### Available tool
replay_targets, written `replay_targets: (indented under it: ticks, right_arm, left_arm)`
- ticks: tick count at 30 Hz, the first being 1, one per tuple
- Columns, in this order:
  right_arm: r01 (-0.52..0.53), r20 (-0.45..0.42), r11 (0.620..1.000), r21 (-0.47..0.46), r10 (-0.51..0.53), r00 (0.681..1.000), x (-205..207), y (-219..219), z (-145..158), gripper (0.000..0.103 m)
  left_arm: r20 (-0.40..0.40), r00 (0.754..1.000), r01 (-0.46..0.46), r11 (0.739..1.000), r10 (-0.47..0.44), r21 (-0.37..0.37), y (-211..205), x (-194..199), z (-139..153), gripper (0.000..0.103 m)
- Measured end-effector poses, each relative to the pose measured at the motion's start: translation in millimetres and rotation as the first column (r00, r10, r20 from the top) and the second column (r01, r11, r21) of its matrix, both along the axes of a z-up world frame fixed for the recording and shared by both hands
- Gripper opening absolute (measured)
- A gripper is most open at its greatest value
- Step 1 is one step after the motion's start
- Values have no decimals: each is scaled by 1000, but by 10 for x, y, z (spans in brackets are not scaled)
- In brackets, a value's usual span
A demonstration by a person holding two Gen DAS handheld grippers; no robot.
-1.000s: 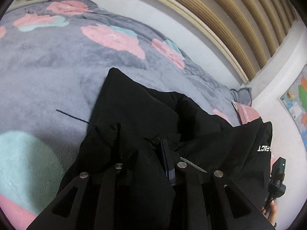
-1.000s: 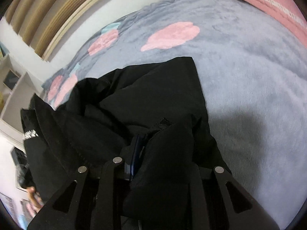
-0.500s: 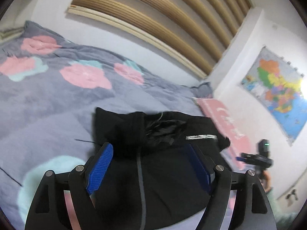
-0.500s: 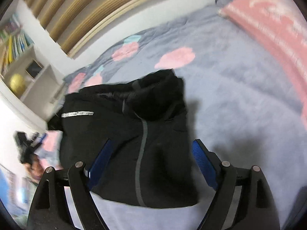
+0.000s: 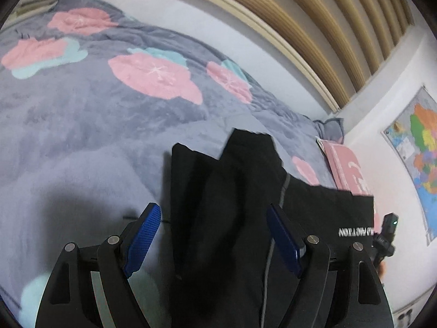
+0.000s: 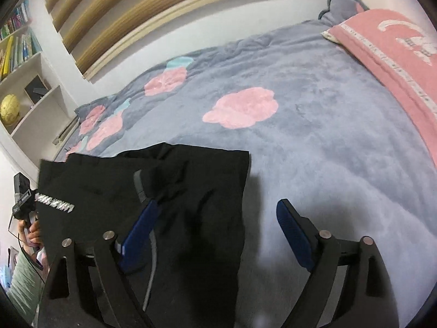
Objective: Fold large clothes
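A black zip jacket (image 5: 232,205) with white lettering lies folded on a grey bed blanket (image 5: 82,125) with pink flowers. It also shows in the right wrist view (image 6: 174,196). My left gripper (image 5: 213,235) is open and empty, hovering over the jacket's left part. My right gripper (image 6: 215,232) is open and empty over the jacket's right edge, its right finger above bare blanket (image 6: 327,142). The jacket's near edge is hidden under both grippers.
A pink pillow (image 6: 396,54) lies at the bed's right side. A slatted wooden headboard (image 5: 314,27) runs along the wall. A map (image 5: 418,158) hangs at right. White shelves with books and a globe (image 6: 9,108) stand at left.
Both grippers were shut on the black jacket one second ago. They have let go, opened wide and pulled back, and the jacket now lies flat on the blanket.
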State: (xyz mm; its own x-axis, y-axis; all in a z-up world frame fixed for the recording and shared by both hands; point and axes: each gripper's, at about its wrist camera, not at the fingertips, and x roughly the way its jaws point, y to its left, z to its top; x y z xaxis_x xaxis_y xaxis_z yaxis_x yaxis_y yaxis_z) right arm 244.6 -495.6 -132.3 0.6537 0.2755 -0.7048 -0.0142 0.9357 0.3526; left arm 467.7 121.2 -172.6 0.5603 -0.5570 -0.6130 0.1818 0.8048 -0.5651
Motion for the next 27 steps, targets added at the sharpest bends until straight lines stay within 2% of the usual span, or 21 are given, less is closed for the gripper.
replay_targets:
  ticks: [4, 6, 7, 8, 9, 10, 11, 13, 14, 16, 19, 21, 23, 25, 27]
  right_arm:
    - [-67, -69, 997, 40, 70, 995, 298, 69, -201, 91]
    - [-127, -47, 992, 12, 128, 991, 282, 223, -179, 69]
    - [-143, -25, 987, -78, 141, 990, 226, 348, -115, 43]
    - [-147, -4, 977, -155, 148, 989, 162, 443, -61, 28]
    - [-148, 22, 965, -217, 156, 987, 81, 526, -6, 26]
    - [-159, 50, 959, -235, 175, 983, -21, 592, 76, 20]
    - [-165, 66, 958, -237, 185, 980, -81, 616, 140, 17]
    - [-130, 114, 942, -308, 172, 978, -215, 672, 348, 16]
    - [-115, 129, 939, -324, 165, 978, -244, 681, 436, 15]
    - [-64, 173, 936, -345, 131, 976, -260, 664, 668, 14]
    - [50, 229, 926, -374, 40, 973, -110, 613, 1028, 14]
    - [105, 239, 924, -368, -15, 971, 78, 581, 1151, 13]
    - [119, 211, 911, -396, -36, 977, 327, 641, 1146, 13]
    - [127, 146, 899, -419, -71, 987, 629, 684, 954, 13]
    - [120, 58, 900, -419, -105, 993, 912, 692, 647, 13]
  left_arm:
    - [-84, 992, 86, 991, -95, -101, -111, 283, -120, 81]
    - [-83, 983, 156, 981, -166, -113, -285, 322, -111, 79]
    - [-60, 983, 171, 982, -176, -78, -362, 284, -68, 53]
    - [-32, 981, 190, 982, -191, -15, -450, 229, -13, 29]
    - [-9, 979, 203, 977, -203, 57, -531, 161, 42, 10]
    - [18, 980, 196, 975, -198, 101, -573, 75, 105, 9]
    - [56, 979, 186, 975, -194, 123, -584, -22, 186, 9]
    - [131, 976, 156, 977, -175, 146, -547, -195, 395, 8]
    - [156, 976, 128, 982, -149, 138, -492, -243, 515, 8]
    - [208, 974, 75, 994, -90, 75, -349, -297, 772, 8]
    - [272, 962, -24, 998, 6, 64, -265, -263, 1097, 8]
    - [260, 963, -89, 994, 72, 55, -296, -125, 1175, 8]
    - [261, 958, -147, 983, 115, 107, -368, 23, 1149, 8]
    - [238, 959, -196, 965, 152, 175, -457, 210, 1004, 8]
    - [152, 969, -223, 951, 194, 212, -473, 439, 696, 8]
